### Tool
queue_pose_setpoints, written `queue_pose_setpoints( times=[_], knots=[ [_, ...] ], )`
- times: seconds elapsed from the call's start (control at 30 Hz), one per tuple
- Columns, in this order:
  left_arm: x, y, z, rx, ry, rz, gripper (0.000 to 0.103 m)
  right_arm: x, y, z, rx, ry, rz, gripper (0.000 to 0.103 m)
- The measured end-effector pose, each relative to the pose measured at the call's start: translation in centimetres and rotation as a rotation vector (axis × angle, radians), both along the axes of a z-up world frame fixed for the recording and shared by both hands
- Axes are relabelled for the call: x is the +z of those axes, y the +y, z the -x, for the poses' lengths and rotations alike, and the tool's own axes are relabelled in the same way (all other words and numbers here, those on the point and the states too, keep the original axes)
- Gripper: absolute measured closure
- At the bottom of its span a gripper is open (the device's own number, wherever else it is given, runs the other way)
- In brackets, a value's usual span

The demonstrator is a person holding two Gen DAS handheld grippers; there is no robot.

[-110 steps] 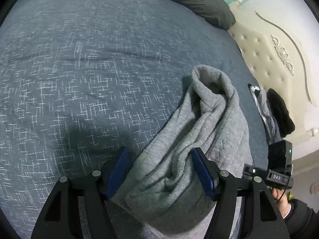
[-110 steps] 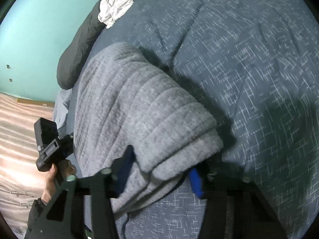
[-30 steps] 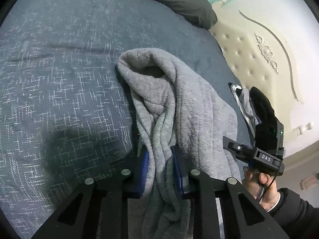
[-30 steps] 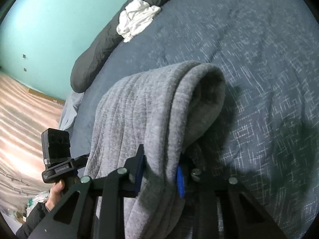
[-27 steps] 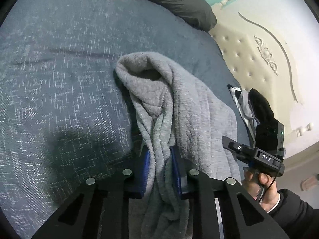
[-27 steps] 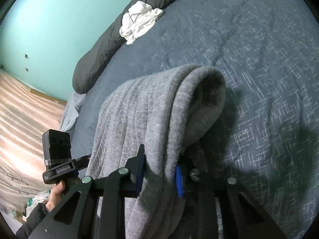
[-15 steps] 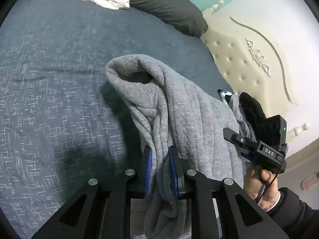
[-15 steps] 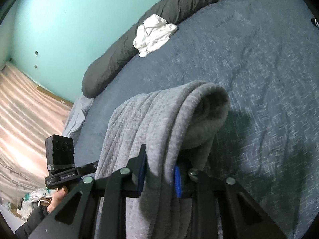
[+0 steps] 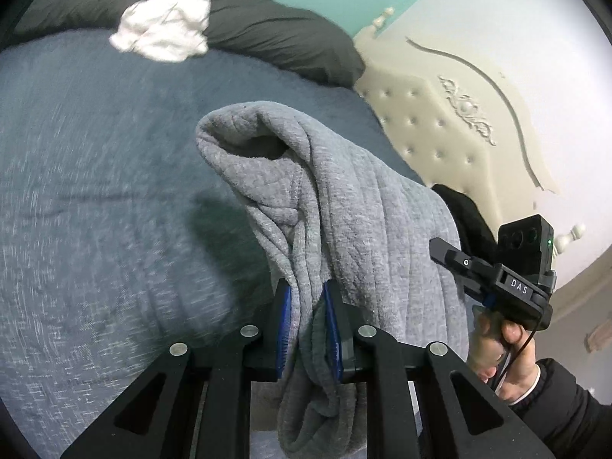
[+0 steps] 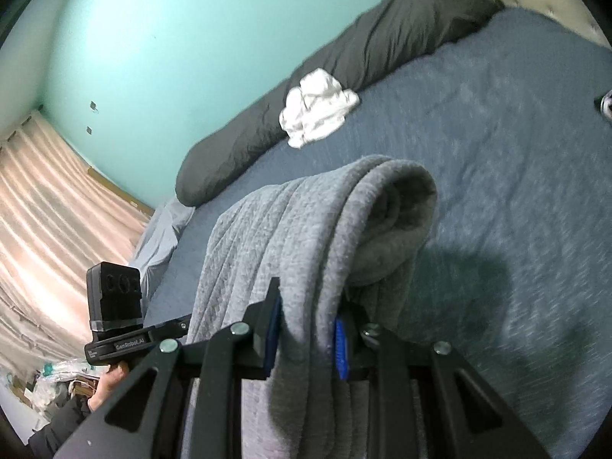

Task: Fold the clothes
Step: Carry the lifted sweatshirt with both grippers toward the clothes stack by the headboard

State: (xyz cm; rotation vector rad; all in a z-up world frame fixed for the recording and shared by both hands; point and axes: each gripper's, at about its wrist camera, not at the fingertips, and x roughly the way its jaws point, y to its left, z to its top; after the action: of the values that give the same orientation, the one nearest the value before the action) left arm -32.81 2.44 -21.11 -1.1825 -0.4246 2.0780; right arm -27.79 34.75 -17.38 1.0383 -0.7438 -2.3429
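left tool point(image 9: 308, 329): clamped on grey garment point(image 9: 344, 206) | right tool point(image 10: 306, 338): clamped on same garment | garment: held bunched above blue bed point(image 9: 95, 160) | white cloth point(image 10: 317, 109): lying by dark pillow point(image 10: 344, 57)

Background stuff: dark blue speckled bedspread point(image 10: 516, 160), a long charcoal bolster pillow point(image 10: 344, 61) up at 12 o'clock with a crumpled white cloth point(image 10: 317, 107) against it, cream tufted headboard point(image 9: 440, 114) around 2 o'clock, teal wall point(image 10: 172, 38), pinkish striped curtain point(image 10: 46, 206) at 9.

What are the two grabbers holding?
Both hold the gray garment: left gripper and right gripper each pinch a bunched fold near one end.
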Motion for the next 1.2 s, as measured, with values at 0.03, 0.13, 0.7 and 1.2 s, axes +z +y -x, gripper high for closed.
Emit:
queue_pose_setpoints(
  times=[0.03, 0.13, 0.7, 1.2],
  knots=[
    [0.9, 0.5, -0.3, -0.005, 0.015, 0.001, 0.084, 0.9, 0.6, -0.3, -0.003, 0.012, 0.002, 0.080],
    [3.7, 2.2, -1.2, -0.018, 0.059, 0.000, 0.084, 3.6, 2.4, -1.3, -0.017, 0.058, 0.005, 0.080],
    [18.6, 19.8, -6.8, -0.150, 0.259, -0.038, 0.084, 17.6, 19.2, -10.1, -0.163, 0.305, -0.024, 0.080],
    [22.1, 38.0, -12.4, -0.315, 0.291, -0.108, 0.084, 23.8, 36.5, -20.6, -0.323, 0.368, -0.132, 0.080]
  ],
)
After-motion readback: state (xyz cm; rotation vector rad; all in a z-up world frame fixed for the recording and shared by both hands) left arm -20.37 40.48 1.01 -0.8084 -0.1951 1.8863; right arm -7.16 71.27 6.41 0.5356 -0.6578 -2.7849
